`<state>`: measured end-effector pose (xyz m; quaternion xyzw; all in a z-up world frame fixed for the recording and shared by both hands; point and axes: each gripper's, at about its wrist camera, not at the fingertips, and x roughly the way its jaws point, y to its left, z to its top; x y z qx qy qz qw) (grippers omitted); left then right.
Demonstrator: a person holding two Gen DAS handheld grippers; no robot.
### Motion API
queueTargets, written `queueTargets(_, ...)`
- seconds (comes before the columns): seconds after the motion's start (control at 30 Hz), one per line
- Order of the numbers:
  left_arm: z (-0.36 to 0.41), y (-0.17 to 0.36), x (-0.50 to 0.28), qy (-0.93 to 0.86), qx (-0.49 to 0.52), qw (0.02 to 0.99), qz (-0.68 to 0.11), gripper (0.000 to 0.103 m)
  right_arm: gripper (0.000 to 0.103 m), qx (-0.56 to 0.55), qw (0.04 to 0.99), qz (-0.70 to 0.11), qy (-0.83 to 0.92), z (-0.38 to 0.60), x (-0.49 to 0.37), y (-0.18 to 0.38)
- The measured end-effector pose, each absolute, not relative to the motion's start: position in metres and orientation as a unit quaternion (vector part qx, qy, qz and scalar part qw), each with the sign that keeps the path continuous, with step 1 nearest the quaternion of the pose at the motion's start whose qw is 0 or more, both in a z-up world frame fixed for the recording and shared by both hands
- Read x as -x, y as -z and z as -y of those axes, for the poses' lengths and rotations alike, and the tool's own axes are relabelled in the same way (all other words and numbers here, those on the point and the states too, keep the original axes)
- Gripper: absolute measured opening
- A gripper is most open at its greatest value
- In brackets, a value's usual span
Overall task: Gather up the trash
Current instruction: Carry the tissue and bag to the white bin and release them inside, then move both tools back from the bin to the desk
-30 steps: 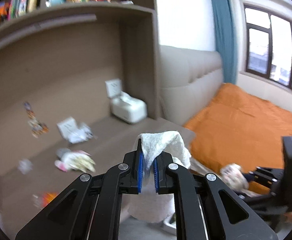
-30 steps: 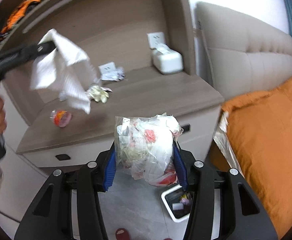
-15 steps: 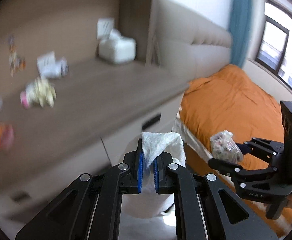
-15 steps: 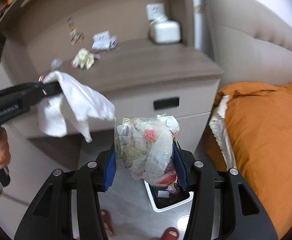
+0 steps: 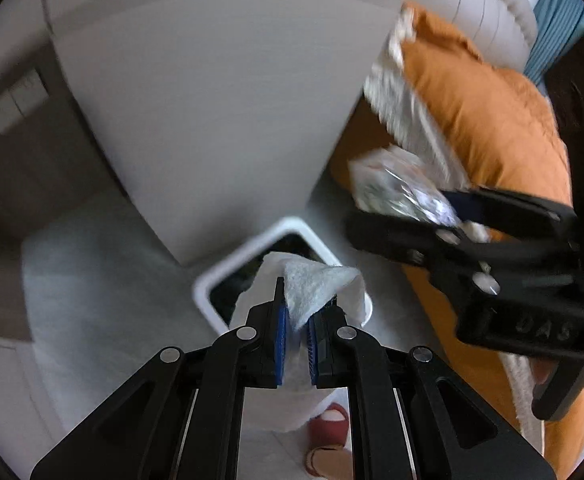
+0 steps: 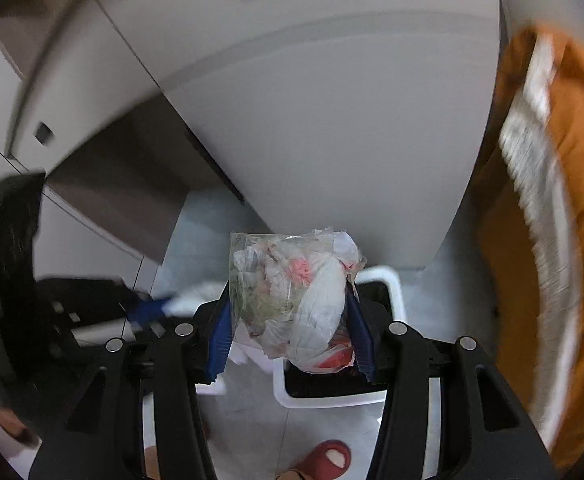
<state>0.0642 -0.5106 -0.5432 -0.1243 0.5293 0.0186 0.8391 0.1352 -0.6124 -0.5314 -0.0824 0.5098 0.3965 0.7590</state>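
Observation:
My left gripper (image 5: 295, 312) is shut on a white paper towel (image 5: 315, 286) and holds it right above the white-rimmed trash bin (image 5: 228, 264) on the floor. My right gripper (image 6: 290, 320) is shut on a clear plastic bag of crumpled trash (image 6: 292, 296), held over the same bin (image 6: 393, 284). In the left wrist view the right gripper (image 5: 443, 216) sits to the right with the bag (image 5: 395, 192). In the right wrist view the left gripper (image 6: 148, 308) shows at the left, blurred.
The bin stands on the grey floor beside the white side of the bedside cabinet (image 5: 212, 120). The bed with the orange cover (image 5: 483, 108) is on the right. A foot in a red slipper (image 6: 331, 456) stands near the bin.
Both grippers have tilted down from the cabinet top toward the floor and come over the trash bin, still holding the paper towel and the trash bag.

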Motion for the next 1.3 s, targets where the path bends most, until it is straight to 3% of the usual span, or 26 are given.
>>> queueTargets(0.07,0.519,0.573,-0.065,-0.008,0.13,0.83,-0.542,0.01,0.056,0.082,0.753,-0.521,-0.394,0.612,-0.141,0.562)
queueTargets(0.1,0.52,0.59,-0.066,-0.002,0.141,0.824,-0.549,0.023,0.076,0.087,0.748,-0.529,-0.391,0.61,-0.145,0.583)
queueTargets(0.13,0.521,0.604,-0.068,0.005,0.152,0.816,-0.558,0.046,0.088,0.091,0.752,-0.528,-0.385,0.61,-0.146,0.592)
queueTargets(0.17,0.522,0.622,-0.069,0.008,0.162,0.806,-0.57,0.1,0.099,0.091,0.757,-0.522,-0.381,0.611,-0.147,0.605)
queueTargets(0.37,0.526,0.651,-0.072,-0.008,0.137,0.804,-0.578,0.098,0.099,0.101,0.751,-0.533,-0.376,0.607,-0.154,0.629)
queueTargets(0.57,0.515,0.62,-0.077,-0.018,0.123,0.806,-0.578,0.098,0.099,0.106,0.763,-0.519,-0.371,0.606,-0.159,0.594)
queueTargets(0.9,0.482,0.477,-0.065,-0.042,0.127,0.826,-0.547,0.098,0.099,0.068,0.814,-0.463,-0.345,0.62,-0.138,0.42)
queueTargets(1.3,0.419,0.267,-0.001,-0.075,0.128,0.882,-0.447,0.098,0.099,0.036,0.887,-0.319,-0.333,0.588,-0.07,0.222)
